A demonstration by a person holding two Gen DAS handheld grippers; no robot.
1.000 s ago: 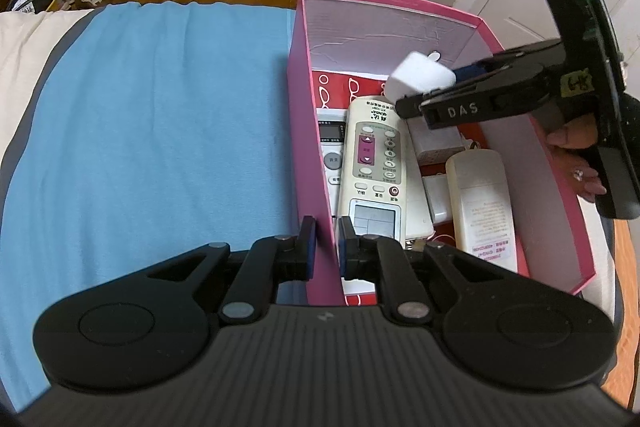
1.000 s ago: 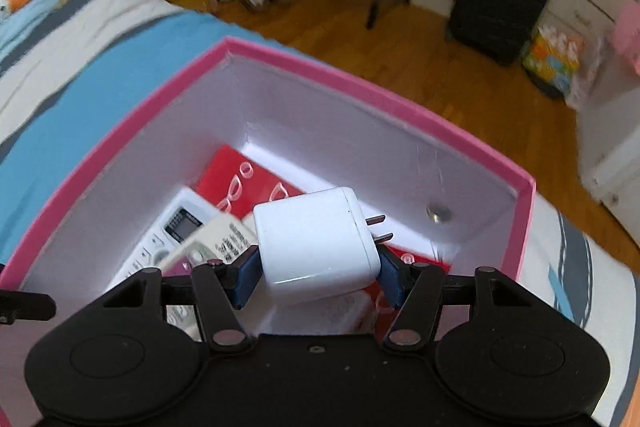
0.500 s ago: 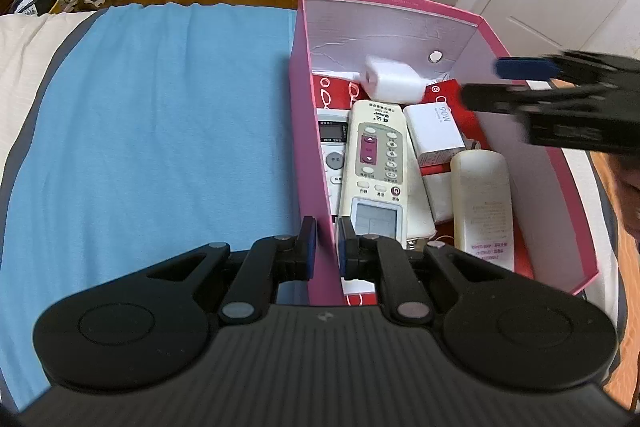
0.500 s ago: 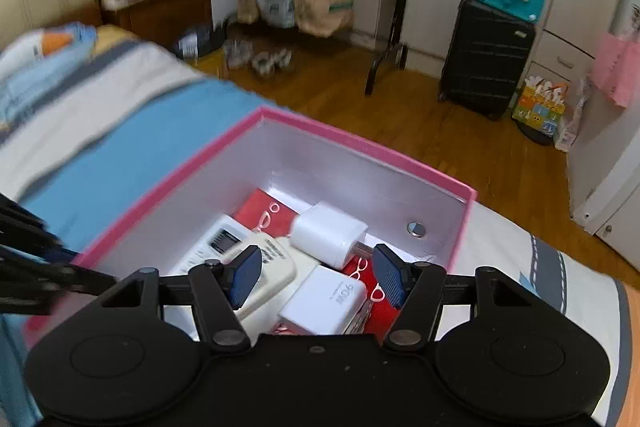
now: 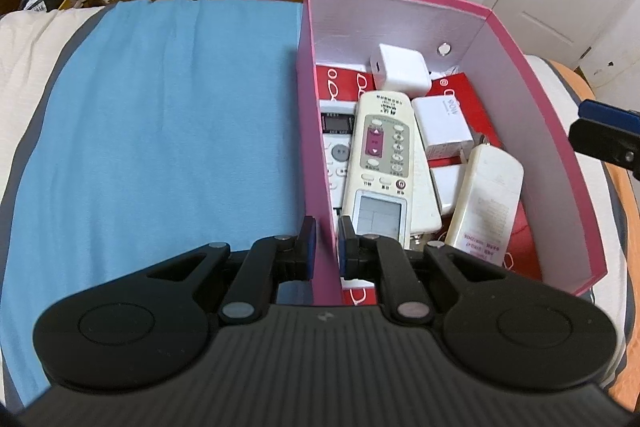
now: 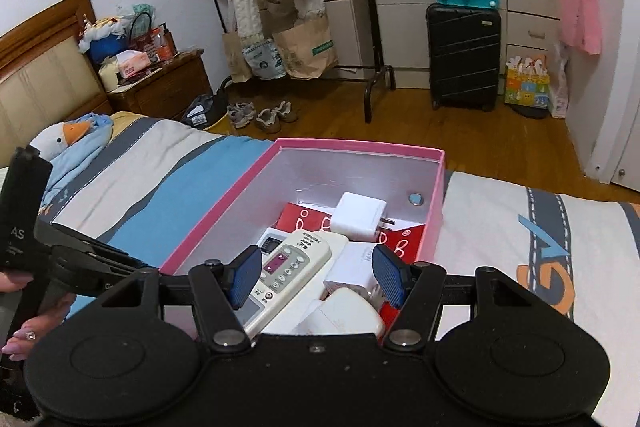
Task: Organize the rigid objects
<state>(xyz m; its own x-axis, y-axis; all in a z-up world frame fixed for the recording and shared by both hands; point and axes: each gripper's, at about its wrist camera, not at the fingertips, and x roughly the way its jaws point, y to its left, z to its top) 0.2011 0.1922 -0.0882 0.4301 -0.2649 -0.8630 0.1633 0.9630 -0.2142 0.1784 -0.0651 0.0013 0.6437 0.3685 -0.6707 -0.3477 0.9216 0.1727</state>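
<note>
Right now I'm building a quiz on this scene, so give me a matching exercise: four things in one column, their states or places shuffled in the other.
Things:
1. left claw
2. right claw
3. white cube-shaped plug charger
4. cream remote control with purple panel

States:
A. lies at the far end of the pink cardboard box
B. open, holding nothing
C. clamped on the box's near wall
D. lies lengthwise among the other remotes

Pairs: 1-C, 2-B, 3-A, 4-D

- The blue sheet (image 5: pixel 168 115) left of the box (image 5: pixel 560 131) lay bare.
- Remotes (image 5: pixel 380 163) and chargers (image 5: pixel 400 69) crowded the box floor.
- The left gripper (image 5: pixel 325 243) straddled the box's near left wall.
</note>
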